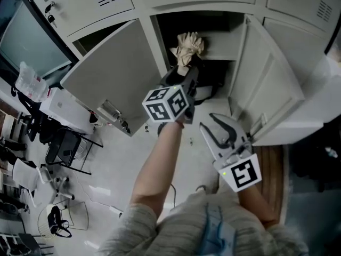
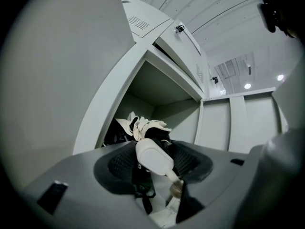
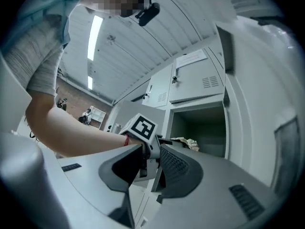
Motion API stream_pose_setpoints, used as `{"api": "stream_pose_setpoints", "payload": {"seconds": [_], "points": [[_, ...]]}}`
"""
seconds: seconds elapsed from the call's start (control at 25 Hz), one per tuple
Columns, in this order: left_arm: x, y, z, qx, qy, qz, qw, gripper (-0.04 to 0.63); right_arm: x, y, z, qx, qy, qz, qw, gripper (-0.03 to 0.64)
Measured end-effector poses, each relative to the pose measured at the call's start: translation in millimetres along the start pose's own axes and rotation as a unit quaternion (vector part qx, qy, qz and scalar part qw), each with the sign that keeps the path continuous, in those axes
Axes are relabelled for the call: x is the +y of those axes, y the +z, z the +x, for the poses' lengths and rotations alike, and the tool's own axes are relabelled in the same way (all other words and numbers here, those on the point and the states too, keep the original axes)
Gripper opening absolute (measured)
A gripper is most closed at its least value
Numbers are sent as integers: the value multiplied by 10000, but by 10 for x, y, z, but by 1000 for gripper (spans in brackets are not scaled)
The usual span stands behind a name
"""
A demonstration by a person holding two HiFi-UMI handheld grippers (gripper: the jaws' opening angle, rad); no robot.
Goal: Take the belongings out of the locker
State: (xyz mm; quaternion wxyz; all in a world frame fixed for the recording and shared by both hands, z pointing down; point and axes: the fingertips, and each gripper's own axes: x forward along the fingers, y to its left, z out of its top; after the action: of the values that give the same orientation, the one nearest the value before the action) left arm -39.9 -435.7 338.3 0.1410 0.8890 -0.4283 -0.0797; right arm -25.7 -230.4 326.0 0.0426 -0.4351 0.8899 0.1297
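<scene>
1. Early going: your left claw point(image 2: 155, 151) is in the mouth of the steel locker point(image 1: 160, 41) and looks clamped on a black bag point(image 1: 206, 92) at the front edge.
2. Your right claw point(image 3: 151, 151) hangs open and empty, outside.
3. Crumpled cream cloth point(image 1: 187, 47) rides on top; limp webbing straps and a smooth white tag point(image 2: 153, 159) dangle.
4. Nothing's out yet.

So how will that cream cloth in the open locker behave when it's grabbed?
The cream cloth looks crumpled and bunched, so it is probably floppy and will droop once lifted. It seems thin, so it is likely light for its bulk. Loose ends stick out and may snag.
</scene>
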Motion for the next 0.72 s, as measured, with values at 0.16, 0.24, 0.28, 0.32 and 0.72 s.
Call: {"api": "stream_pose_setpoints", "payload": {"seconds": [0.16,0.24,0.28,0.32,0.72], "points": [[-5,-29,-7,60,13,51,10000,233,183,321,-5,-69,49,37,10000,94],[-8,-33,-19,86,-1,84,9999,233,273,431,65,-56,130,179,9997,94],[-10,-37,-28,100,-13,100,9999,232,292,449,118,-28,157,324,9993,94],[-8,-43,-38,116,-26,116,9999,233,286,438,181,35,157,500,9986,94],[61,-182,-180,164,-268,118,9994,232,-476,-70,871,738,-642,1454,9845,171]]}}
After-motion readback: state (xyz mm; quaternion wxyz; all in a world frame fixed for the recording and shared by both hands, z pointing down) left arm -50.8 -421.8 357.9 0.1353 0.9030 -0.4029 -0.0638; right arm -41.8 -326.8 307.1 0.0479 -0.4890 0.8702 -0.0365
